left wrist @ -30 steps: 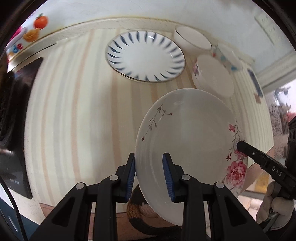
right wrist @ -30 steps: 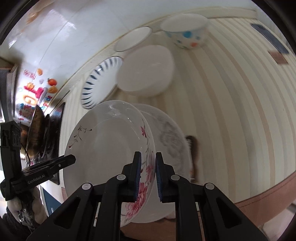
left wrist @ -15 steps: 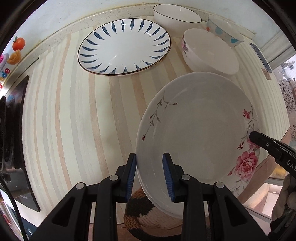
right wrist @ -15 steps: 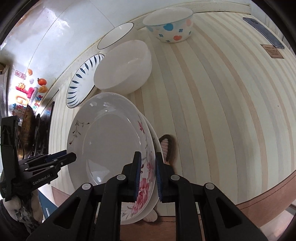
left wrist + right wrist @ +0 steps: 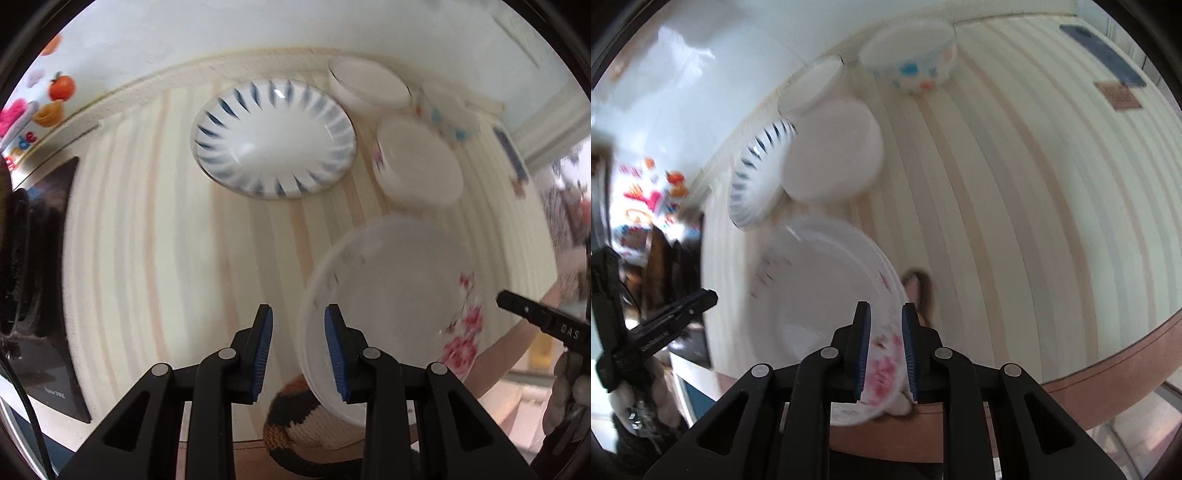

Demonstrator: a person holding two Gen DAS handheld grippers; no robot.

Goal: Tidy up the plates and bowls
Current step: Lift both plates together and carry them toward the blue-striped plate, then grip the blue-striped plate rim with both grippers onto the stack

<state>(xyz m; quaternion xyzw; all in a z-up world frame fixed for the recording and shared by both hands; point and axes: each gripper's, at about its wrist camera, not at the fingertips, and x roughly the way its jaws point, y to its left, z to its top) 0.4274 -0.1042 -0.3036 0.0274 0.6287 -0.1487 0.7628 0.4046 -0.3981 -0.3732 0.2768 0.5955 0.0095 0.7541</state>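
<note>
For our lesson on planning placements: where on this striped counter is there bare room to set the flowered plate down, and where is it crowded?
Bare: the counter between the cooktop and the blue-rayed plate, and the wide stretch right of the white bowl, out to the phone. Crowded: along the back wall, where that plate, the white bowl and the dotted bowl cluster.

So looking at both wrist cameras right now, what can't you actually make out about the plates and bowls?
- Left wrist view: the floral plate is motion-blurred, so whether the left tongs touch its rim is unclear.
- Right wrist view: the right tongs cover the floral plate's near rim, and how many plates are stacked is unclear.
- Right wrist view: the white bowl hides part of the blue-striped plate.
- Both views: the dotted bowl pattern is smeared.
</note>
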